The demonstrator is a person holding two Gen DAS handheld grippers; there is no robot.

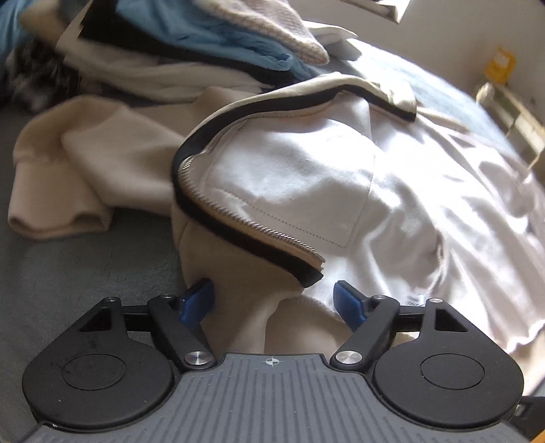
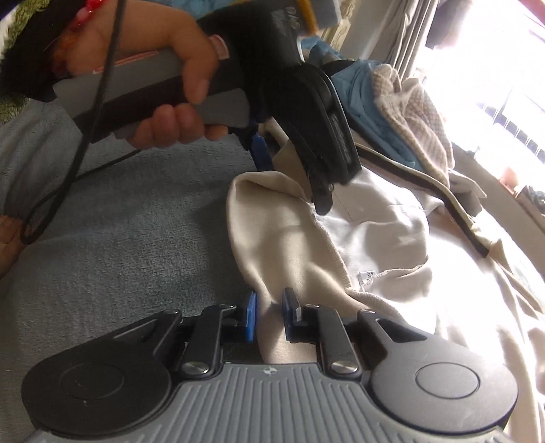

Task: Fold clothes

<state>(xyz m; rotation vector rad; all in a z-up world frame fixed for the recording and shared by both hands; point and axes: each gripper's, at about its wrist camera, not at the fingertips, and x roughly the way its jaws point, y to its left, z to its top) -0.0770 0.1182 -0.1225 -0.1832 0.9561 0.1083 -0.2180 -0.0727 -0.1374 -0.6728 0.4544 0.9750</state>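
Our right gripper [image 2: 269, 308] pinches the beige jacket [image 1: 289, 177] hem; left gripper [image 1: 274, 300] jaws gape around it; folding barely begun.

Window [image 2: 494, 68] blown out; jacket's [image 2: 425, 265] far side overexposed, clothes pile [image 1: 190, 44] cropped.

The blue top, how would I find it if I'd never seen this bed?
Look to the pile of clothes at the far side of the grey blanket. The blue top lies in that pile, under a knitted pinkish piece; everything around it is cream, white or black.
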